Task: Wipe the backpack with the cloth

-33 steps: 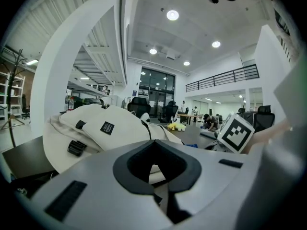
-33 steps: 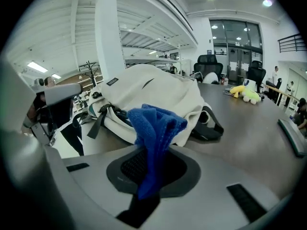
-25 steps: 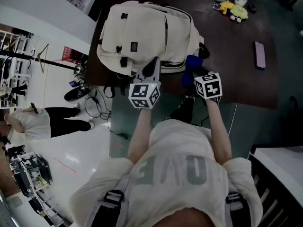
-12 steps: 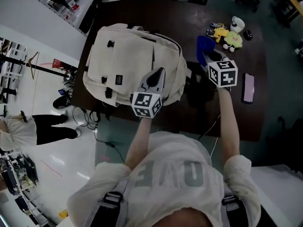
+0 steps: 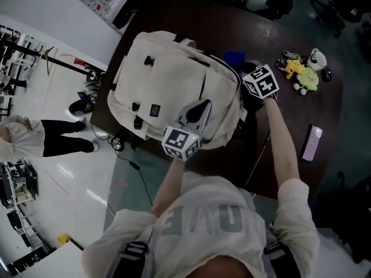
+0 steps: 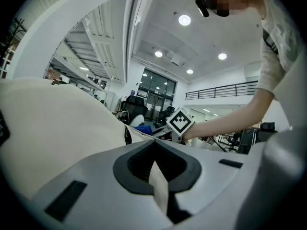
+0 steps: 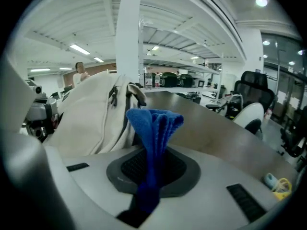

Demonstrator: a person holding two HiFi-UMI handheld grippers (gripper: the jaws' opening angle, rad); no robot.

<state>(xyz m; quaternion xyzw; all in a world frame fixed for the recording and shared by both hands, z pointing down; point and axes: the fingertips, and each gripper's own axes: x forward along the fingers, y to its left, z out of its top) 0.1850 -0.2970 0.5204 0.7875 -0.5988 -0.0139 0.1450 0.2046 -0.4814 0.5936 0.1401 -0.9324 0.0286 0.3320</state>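
On the backpack's near edge, head view: I find the left gripper [image 5: 200,105] lying across the lower panel of the cream backpack [image 5: 162,80]. The bag sits flat on the dark table [image 5: 290,132], its long axis running from that near edge away to the handle end. The right gripper [image 5: 246,68] stands just off the backpack's right flank, towards the far end, with the blue cloth [image 5: 234,57] showing beyond its marker cube. Plush toys [image 5: 301,74] and a phone [image 5: 311,143] lie well apart from the backpack on its right — no obstruction.

Left gripper view: jaws closed together on a thin cream strip of the backpack's own fabric, with the bag's bulk rising to their left. I judge this the steadying hold.

Right gripper view: jaws clamped on the cloth, a folded tuft standing out of them. The backpack lies just beside the cloth, to its left; contact I cannot confirm.

Judgement: the right hand is the working one — the cloth must be carried leftward onto the top panel, then stroked along the long axis.
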